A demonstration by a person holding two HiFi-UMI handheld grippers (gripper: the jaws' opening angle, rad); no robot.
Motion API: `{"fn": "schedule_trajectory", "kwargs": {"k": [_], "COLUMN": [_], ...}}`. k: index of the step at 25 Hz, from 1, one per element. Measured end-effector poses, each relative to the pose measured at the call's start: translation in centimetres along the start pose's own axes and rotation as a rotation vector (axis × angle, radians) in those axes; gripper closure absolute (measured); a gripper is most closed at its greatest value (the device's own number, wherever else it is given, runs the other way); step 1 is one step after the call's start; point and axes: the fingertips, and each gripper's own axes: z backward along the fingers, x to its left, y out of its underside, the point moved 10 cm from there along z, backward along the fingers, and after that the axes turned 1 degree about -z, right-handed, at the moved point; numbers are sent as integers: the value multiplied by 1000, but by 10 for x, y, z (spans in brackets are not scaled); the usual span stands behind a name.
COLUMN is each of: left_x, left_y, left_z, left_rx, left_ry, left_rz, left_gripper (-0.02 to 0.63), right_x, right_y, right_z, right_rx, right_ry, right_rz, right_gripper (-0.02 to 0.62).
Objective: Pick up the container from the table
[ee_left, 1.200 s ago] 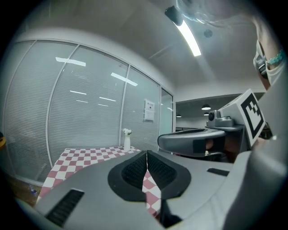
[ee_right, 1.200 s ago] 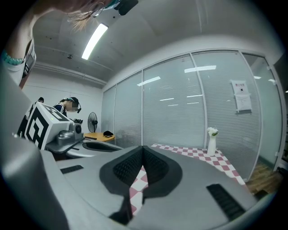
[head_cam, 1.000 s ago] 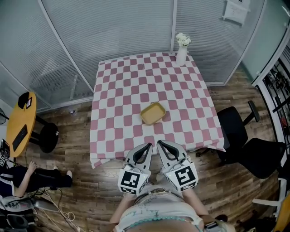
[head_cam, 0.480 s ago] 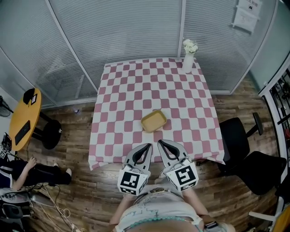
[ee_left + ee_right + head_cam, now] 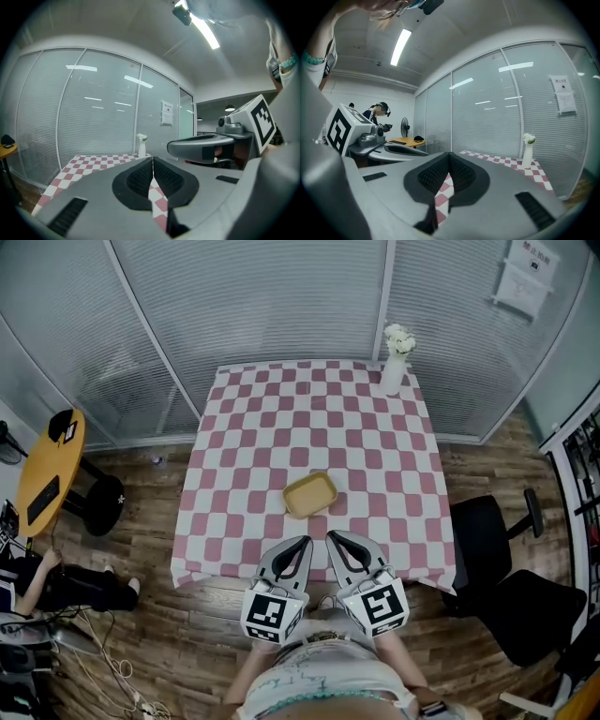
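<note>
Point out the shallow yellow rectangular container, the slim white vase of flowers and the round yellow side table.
Shallow yellow rectangular container (image 5: pixel 310 495): head view, on its inner floor.
Slim white vase (image 5: pixel 393 377): head view, on its body.
Round yellow side table (image 5: pixel 52 463): head view, on its bare top.

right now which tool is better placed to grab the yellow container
Left, marginally: the left tool points almost straight at the container; the right tool lines up nearer its right edge. Both are shut and empty.
</note>
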Motion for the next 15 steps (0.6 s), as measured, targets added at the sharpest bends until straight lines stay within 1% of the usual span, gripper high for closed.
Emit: {"fn": "schedule_trajectory", "kwargs": {"k": [4,9,15], "left_x": [2,13,37], "left_y": [3,3,-1], "left_z": [-6,-13,-24], "left_rx": [20,18,20], "left_ry": [4,7,53], "left_rz": [16,19,13], "left_gripper": [591,591,591], "right_x": [-4,-10,-13], "right_y": [4,5,4], "right_z": [-2,-12,-35], "right_rx": [20,41,48], "right_ry": [-3,5,48], "right_rz": [-14,-12,-13], "right_gripper": [601,601,601]}}
